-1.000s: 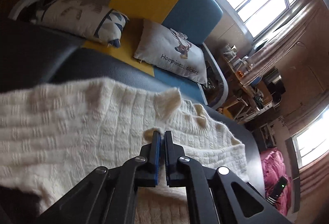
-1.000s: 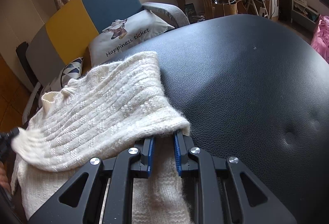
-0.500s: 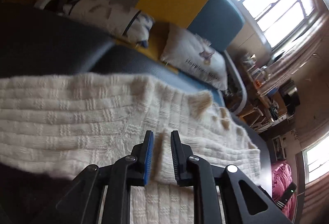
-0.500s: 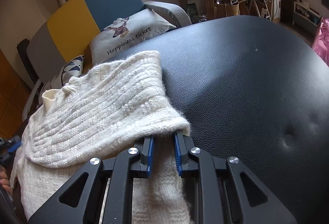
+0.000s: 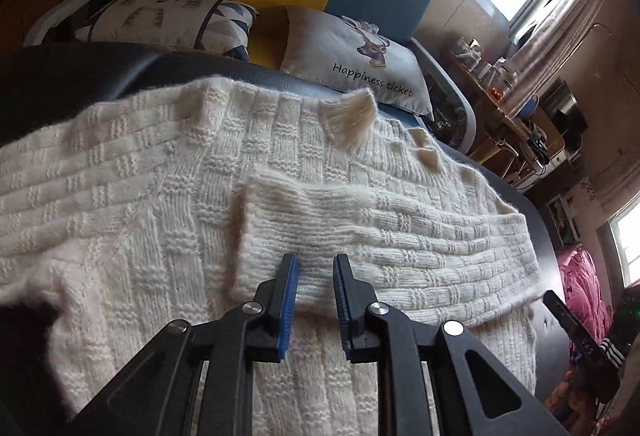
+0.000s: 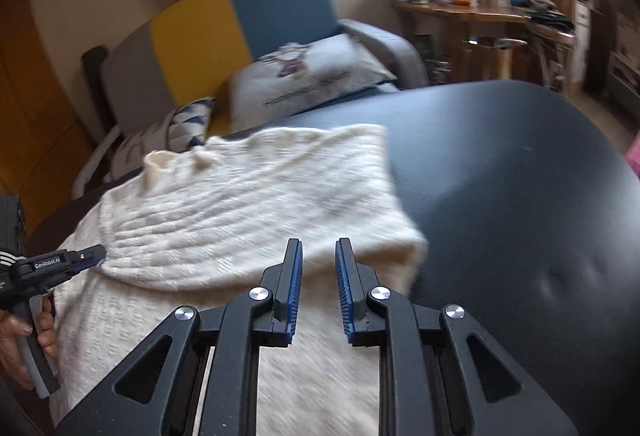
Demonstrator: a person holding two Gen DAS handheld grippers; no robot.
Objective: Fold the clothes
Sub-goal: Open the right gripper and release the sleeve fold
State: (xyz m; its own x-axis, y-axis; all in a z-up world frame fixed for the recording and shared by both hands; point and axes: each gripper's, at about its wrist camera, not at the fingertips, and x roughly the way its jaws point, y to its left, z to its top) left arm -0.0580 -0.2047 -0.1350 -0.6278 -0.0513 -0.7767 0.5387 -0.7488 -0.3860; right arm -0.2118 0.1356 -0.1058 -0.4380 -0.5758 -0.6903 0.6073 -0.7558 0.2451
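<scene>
cream knit sweater [image 5: 168,195] lies flat on the black padded surface [image 6: 500,163], one sleeve [image 5: 384,236] folded across its body. left gripper [image 5: 314,264] hovers low over the sleeve cuff, jaws apart w/ nothing between. right gripper [image 6: 318,248] same, jaws apart & empty, over the sleeve's folded edge by the sweater's right side.
</scene>
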